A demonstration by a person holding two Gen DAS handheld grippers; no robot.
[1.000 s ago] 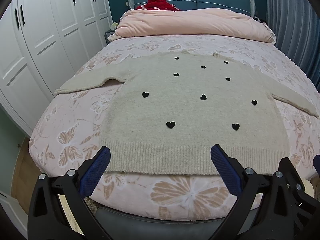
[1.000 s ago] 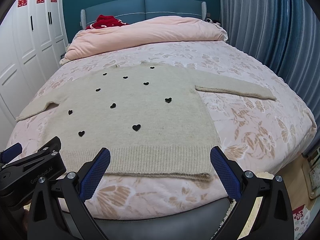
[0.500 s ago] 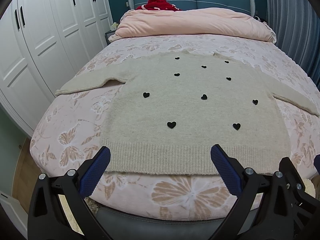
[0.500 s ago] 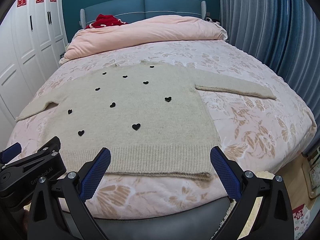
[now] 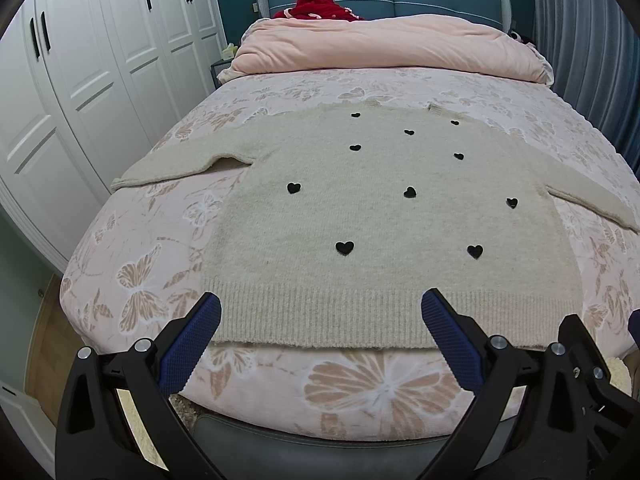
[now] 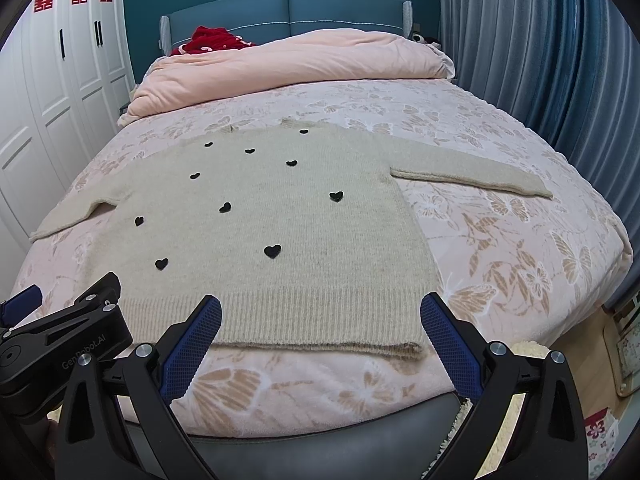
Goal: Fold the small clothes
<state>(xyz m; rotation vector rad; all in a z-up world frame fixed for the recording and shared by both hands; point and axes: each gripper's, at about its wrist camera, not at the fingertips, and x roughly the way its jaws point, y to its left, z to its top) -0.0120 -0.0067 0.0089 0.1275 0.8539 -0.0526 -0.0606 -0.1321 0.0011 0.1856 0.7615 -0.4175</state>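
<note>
A beige knit sweater (image 5: 380, 216) with small black hearts lies flat on the bed, sleeves spread to both sides, ribbed hem toward me. It also shows in the right wrist view (image 6: 280, 224). My left gripper (image 5: 320, 312) is open and empty, held just before the hem near its left half. My right gripper (image 6: 320, 312) is open and empty, before the hem's right half. The left gripper's body (image 6: 60, 344) shows at the lower left of the right wrist view.
The bed has a pink butterfly-print cover (image 5: 152, 280) and a folded pink duvet (image 5: 384, 44) at the head, with a red garment (image 5: 320, 4) behind it. White wardrobes (image 5: 80, 80) stand at the left, blue curtains (image 6: 540, 60) at the right. The dark bed foot edge (image 6: 320, 452) lies below the grippers.
Both grippers have drifted very slightly; the sweater has not moved and both stay open.
</note>
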